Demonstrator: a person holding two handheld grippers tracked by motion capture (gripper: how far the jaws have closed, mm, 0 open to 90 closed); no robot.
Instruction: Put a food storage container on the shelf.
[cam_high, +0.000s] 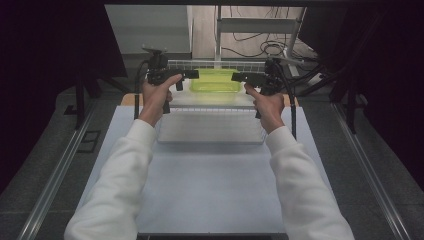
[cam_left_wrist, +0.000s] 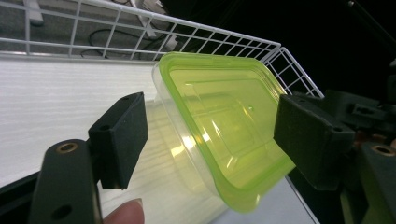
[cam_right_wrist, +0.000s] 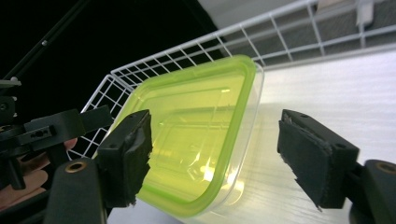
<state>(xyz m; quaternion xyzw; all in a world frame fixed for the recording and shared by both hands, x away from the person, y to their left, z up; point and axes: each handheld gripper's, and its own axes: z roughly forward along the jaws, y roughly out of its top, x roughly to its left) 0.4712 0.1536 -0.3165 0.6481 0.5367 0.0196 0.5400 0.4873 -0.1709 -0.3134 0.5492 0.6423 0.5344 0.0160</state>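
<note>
While both hands hold level at the far end of the table (cam_high: 210, 190), the box (cam_high: 215, 80) with its green lid (cam_left_wrist: 224, 126) sits in the wire basket (cam_high: 215, 64). The left gripper (cam_high: 187, 74) and right gripper (cam_high: 240, 77) flank its ends, jaws spread wide, pads clear of the box, which lies between them in both gripper views.

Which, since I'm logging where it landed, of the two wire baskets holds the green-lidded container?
The far wire basket: the green-lidded container sits inside it. The near wire basket, closer to the person, has none.
</note>
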